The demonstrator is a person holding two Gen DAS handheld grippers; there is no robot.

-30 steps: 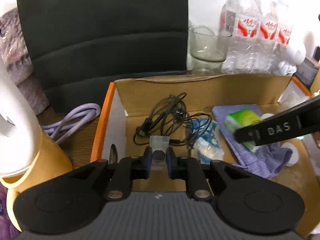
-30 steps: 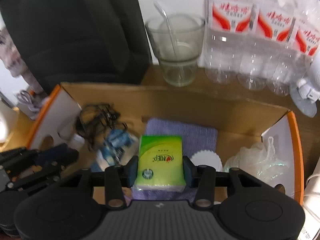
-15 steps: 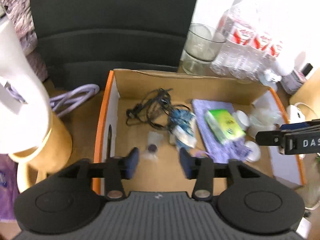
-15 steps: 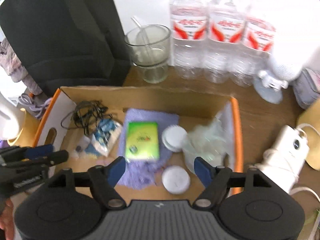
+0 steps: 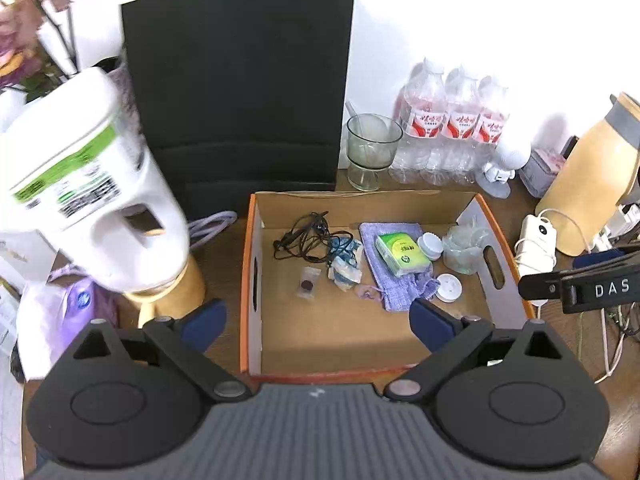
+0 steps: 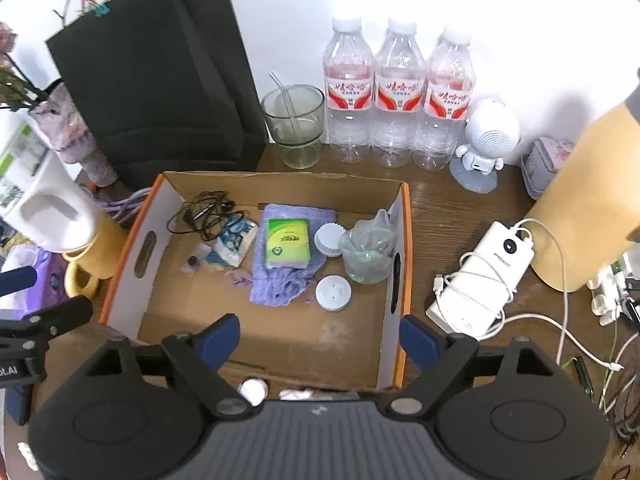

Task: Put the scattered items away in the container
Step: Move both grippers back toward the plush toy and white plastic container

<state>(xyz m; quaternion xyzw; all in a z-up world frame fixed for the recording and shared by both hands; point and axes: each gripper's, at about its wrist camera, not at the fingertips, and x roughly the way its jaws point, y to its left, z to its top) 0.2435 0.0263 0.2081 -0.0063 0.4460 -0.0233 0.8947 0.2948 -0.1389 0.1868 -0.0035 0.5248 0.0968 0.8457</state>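
An orange-rimmed cardboard box (image 5: 249, 280) (image 6: 405, 240) holds black earphones (image 5: 308, 236), a small clear packet (image 5: 307, 283), a blue-white packet (image 5: 345, 266), a purple cloth (image 6: 280, 280), a green tissue pack (image 5: 402, 252) (image 6: 289, 242) lying on the cloth, two white caps (image 6: 333, 292) and a clear plastic bag (image 6: 368, 252). My left gripper (image 5: 317, 320) hangs above the box's near side, its jaws opening with nothing between them. At the box's right, my right gripper (image 6: 319, 338) (image 5: 560, 274) is also high, jaws opening and empty. The left gripper (image 6: 44, 296) shows at that view's left edge.
Behind the box stand a black bag (image 5: 240, 80), a glass cup (image 6: 294, 120), three water bottles (image 6: 396, 96) and a white robot figure (image 6: 486, 140). A white power bank with its cable (image 6: 484, 276) lies to the right, a white jug (image 5: 80, 184) to the left. Small white bits (image 6: 253, 389) lie before the box.
The left gripper let go of the small clear packet and the right let go of the green tissue pack; both now lie in the box. Both grippers opened wide and rose.
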